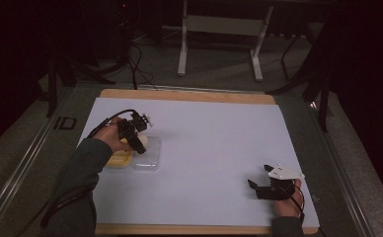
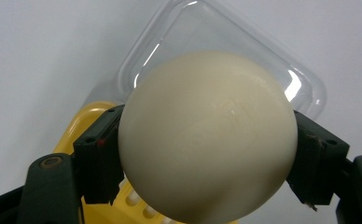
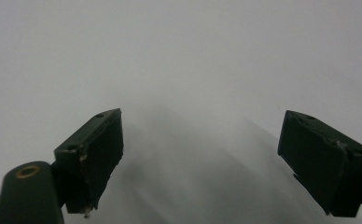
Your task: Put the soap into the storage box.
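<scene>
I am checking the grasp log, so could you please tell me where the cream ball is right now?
The cream ball is clamped between the jaws of the left gripper, on the table's left side, above the clear lid and yellow tray.

Yellow plastic tray [image 1: 118,159] and clear plastic lid [image 1: 149,157] side by side at the left of the white-covered desk [image 1: 204,143], lid to the tray's right, cream-white ball [image 2: 207,135] held between the left tool [image 1: 136,139] jaws above them, right tool [image 1: 259,188] well apart near the desk's front right corner
</scene>
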A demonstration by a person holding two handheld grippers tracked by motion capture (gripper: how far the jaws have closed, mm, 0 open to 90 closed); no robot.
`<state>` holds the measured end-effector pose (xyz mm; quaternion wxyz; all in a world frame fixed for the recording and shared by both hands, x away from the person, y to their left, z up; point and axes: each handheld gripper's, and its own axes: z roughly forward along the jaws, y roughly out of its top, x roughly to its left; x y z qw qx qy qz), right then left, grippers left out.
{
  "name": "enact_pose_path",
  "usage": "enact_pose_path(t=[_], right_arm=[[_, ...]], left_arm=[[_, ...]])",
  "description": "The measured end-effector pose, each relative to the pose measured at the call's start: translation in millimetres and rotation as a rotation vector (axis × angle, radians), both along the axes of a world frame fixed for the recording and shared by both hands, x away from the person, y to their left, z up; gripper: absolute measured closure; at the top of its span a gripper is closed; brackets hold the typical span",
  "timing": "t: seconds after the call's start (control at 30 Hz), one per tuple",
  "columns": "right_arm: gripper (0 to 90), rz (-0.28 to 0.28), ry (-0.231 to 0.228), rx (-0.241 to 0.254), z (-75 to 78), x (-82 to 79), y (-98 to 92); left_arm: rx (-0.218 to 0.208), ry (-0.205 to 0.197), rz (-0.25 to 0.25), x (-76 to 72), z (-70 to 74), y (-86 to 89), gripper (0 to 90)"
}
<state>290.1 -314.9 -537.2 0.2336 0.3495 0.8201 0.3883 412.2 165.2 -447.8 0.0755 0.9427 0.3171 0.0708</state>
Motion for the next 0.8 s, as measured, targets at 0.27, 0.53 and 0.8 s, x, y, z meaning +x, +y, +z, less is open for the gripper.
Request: enact_pose_path(t=[0.27,0.53,0.8], right_arm=[[14.2,0.001,0.0,0.0,0.0,0.0,0.0],[14.2,0.0,-0.002,-0.001,0.2,-0.3,-0.1],[14.2,0.0,-0.003,-0.001,0.1,-0.3,0.0]], left_arm=[[0.015,-0.006,0.06,2.0,0.7,3.7,24.7],[0.027,-0.019,0.127,5.2,3.4,13.5,24.7],[0.028,-0.014,0.167,6.9,1.8,22.5,24.7]])
